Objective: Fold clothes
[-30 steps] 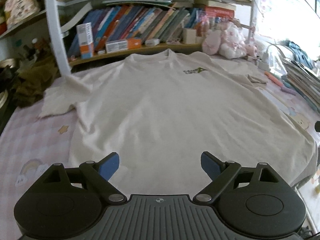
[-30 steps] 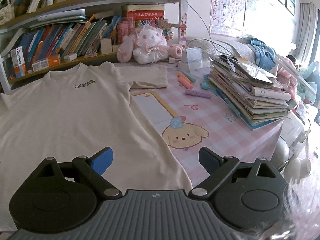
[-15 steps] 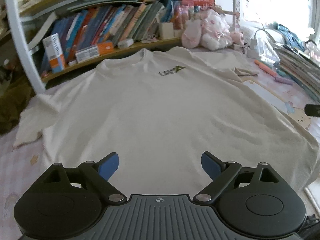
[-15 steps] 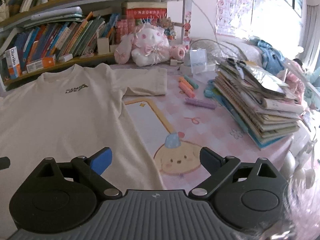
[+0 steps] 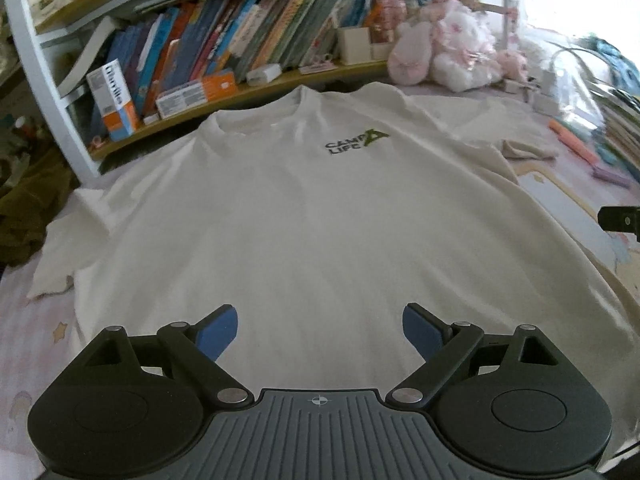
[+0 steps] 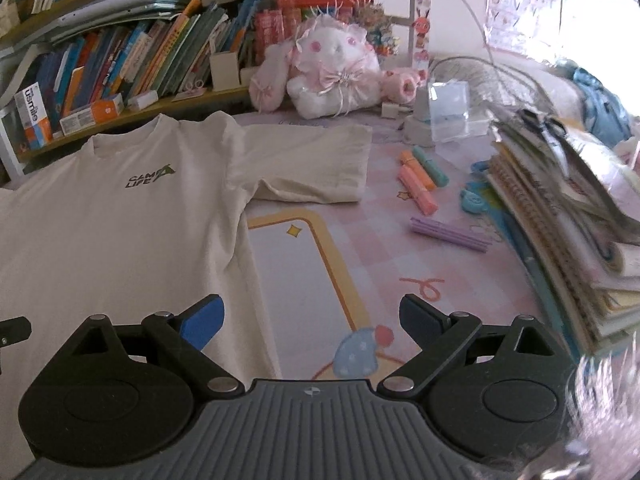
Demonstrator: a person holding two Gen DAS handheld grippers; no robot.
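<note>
On pink checked table mat (image 6: 460,280): cream T-shirt (image 5: 320,216) spread flat, front up, collar toward bookshelf (image 5: 240,92). Small dark/green "CAMP LIFE" logo (image 5: 356,142) on chest. Both short sleeves laid out sideways; fabric mostly smooth, light wrinkles. Left gripper (image 5: 320,330) above lower shirt body, jaws spread wide, nothing between. Right gripper (image 6: 310,322) over shirt's side edge and mat, jaws spread wide, empty.

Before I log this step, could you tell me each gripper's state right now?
Left gripper: open, holding nothing, over the T-shirt.
Right gripper: open, holding nothing.
</note>
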